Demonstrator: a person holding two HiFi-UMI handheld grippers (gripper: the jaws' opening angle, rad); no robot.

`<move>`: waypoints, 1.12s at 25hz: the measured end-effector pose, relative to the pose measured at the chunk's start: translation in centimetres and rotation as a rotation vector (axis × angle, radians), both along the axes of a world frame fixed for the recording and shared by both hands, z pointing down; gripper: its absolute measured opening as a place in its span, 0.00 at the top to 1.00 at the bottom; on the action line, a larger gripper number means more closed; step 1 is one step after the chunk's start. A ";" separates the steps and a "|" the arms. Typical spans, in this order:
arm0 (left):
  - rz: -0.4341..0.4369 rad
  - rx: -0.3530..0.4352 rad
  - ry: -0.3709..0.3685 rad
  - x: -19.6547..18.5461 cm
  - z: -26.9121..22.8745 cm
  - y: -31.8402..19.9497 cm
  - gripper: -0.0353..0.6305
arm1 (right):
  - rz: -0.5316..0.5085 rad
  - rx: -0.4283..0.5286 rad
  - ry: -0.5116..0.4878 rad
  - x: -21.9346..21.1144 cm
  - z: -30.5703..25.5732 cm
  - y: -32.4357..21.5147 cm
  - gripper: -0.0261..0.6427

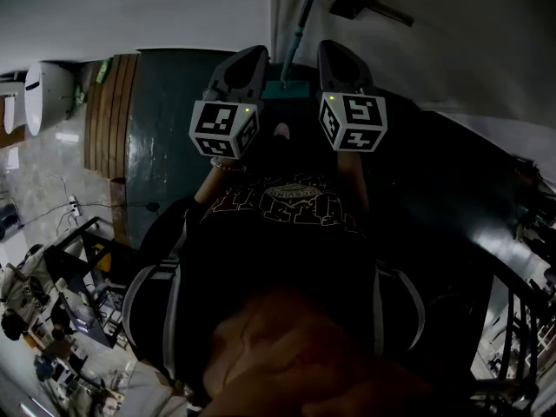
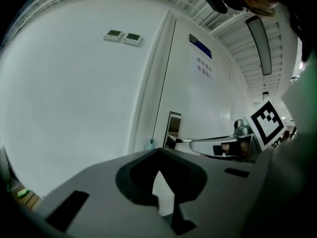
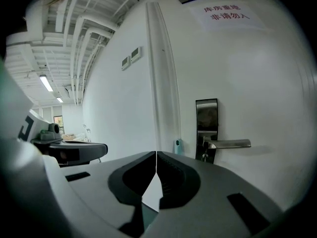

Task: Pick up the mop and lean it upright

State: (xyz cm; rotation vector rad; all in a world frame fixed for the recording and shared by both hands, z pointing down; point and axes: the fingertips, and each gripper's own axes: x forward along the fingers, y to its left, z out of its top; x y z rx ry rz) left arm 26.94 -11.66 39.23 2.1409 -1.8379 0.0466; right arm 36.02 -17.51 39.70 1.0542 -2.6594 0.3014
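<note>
The mop stands against the white wall ahead of me, with its teal handle (image 1: pixel 301 20) rising from a teal head (image 1: pixel 287 90) on the dark floor. The handle's teal top end (image 3: pixel 177 146) shows just beyond the jaws by the door frame, and it also shows small (image 2: pixel 150 143) in the left gripper view. My left gripper (image 1: pixel 254 55) and right gripper (image 1: pixel 333 52) are held side by side, one on each side of the mop head, and neither touches it. The jaws of the left gripper (image 2: pixel 158 151) meet at their tips with nothing between them. The right gripper (image 3: pixel 156 153) is likewise shut and empty.
A white door with a metal lever handle (image 3: pixel 225 144) and a paper sign (image 3: pixel 225 11) is straight ahead. Wooden planks (image 1: pixel 113 111) lie at the left of the dark floor. A metal railing (image 1: pixel 521 320) runs at the right, and desks with clutter (image 1: pixel 52 320) lie below at the left.
</note>
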 end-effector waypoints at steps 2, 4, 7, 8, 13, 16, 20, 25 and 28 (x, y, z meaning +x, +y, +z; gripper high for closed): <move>0.024 0.001 -0.002 -0.5 0.0 -1.1 0.88 | 0.029 -0.003 0.000 -0.2 0.2 -1.0 0.93; 0.049 0.001 -0.003 -1.0 -0.1 -2.1 0.88 | 0.058 -0.007 0.001 -0.6 0.3 -1.9 0.93; 0.085 -0.001 -0.004 -2.1 0.0 -3.5 0.88 | 0.091 -0.013 0.007 -1.6 0.6 -3.0 0.93; 0.097 -0.004 -0.002 -2.5 0.1 -4.0 0.88 | 0.102 -0.015 0.009 -2.0 0.7 -3.5 0.93; 0.164 -0.012 -0.001 -3.8 0.4 -6.5 0.88 | 0.154 -0.024 0.017 -3.5 1.3 -5.7 0.93; 0.208 -0.017 -0.002 -4.4 0.6 -7.8 0.88 | 0.196 -0.029 0.023 -4.0 1.6 -6.8 0.93; 0.266 -0.017 -0.005 -5.3 0.7 -9.2 0.88 | 0.250 -0.033 0.027 -4.7 1.9 -7.9 0.93; 0.322 -0.026 -0.009 -5.7 1.6 -10.5 0.88 | 0.297 -0.041 0.037 -5.1 3.0 -9.2 0.93; 0.314 -0.036 0.000 -6.2 1.6 -10.8 0.88 | 0.295 -0.050 0.054 -5.6 3.9 -10.2 0.93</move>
